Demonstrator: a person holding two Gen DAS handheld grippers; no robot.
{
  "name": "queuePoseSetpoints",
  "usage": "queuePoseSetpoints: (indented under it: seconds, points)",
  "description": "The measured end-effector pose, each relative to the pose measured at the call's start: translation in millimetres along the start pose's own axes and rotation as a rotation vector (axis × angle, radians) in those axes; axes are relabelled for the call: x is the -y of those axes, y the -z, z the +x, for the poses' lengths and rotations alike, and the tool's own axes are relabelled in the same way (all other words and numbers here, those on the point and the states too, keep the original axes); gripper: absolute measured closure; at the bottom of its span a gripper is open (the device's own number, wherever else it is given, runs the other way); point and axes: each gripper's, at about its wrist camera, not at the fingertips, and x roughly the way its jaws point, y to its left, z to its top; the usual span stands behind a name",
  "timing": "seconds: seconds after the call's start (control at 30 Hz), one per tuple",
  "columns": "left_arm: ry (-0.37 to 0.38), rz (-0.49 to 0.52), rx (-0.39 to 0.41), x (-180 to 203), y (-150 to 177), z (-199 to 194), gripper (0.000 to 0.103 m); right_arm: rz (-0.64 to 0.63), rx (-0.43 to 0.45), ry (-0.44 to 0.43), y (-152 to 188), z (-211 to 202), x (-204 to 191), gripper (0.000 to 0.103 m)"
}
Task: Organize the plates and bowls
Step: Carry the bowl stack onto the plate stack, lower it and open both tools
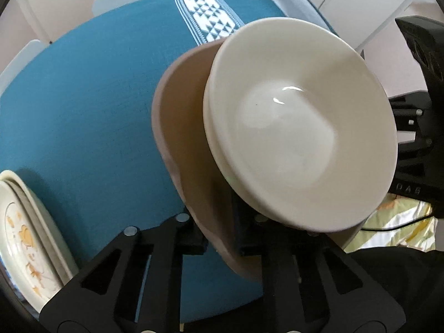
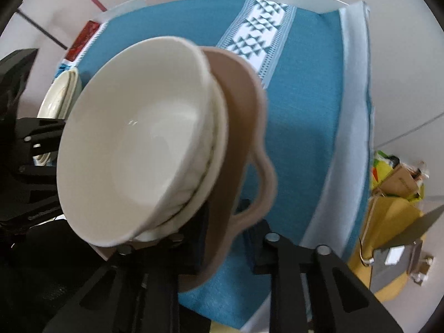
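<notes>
Both grippers hold one tan bowl-shaped dish [image 1: 180, 127] with a looped handle [image 2: 263, 188]; white bowls [image 1: 299, 127] are nested inside it. My left gripper [image 1: 219, 238] is shut on the tan dish's rim from one side. My right gripper [image 2: 224, 238] is shut on the opposite rim near the handle. The white bowls [image 2: 130, 144] show in the right wrist view too, stacked two or three deep. The stack is lifted and tilted above the teal tablecloth [image 1: 83, 111]. A stack of flower-patterned plates [image 1: 25, 238] lies at the left, also in the right wrist view [image 2: 59, 94].
The teal cloth with a white patterned stripe [image 2: 258, 36] covers a white table [image 2: 355, 83]. A red packet [image 2: 83, 37] lies at the table's far left corner. Cardboard and yellow bags [image 2: 396, 194] sit on the floor to the right.
</notes>
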Motion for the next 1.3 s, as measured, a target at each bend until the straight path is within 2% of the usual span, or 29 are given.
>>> queuePoseSetpoints:
  seconds: [0.1, 0.2, 0.43, 0.77, 1.03, 1.3]
  points:
    - [0.0, -0.019, 0.034, -1, 0, -1, 0.092, -0.015, 0.05, -0.004, 7, -1, 0, 0.089]
    - [-0.032, -0.002, 0.067, 6, 2, -5, 0.093, -0.008, 0.08, -0.003, 14, -4, -3, 0.09]
    - [-0.069, 0.01, 0.116, 8, -3, -23, 0.093, -0.018, 0.109, 0.012, 23, -13, -4, 0.09]
    - [-0.097, -0.013, 0.167, 4, -7, -75, 0.094, -0.021, 0.156, 0.044, 19, -61, -16, 0.089]
    - [-0.09, -0.06, 0.235, -24, 7, -131, 0.094, -0.054, 0.185, 0.087, -7, -98, -67, 0.089]
    - [-0.091, -0.081, 0.251, -88, 46, -164, 0.094, -0.086, 0.182, 0.115, -43, -86, -155, 0.089]
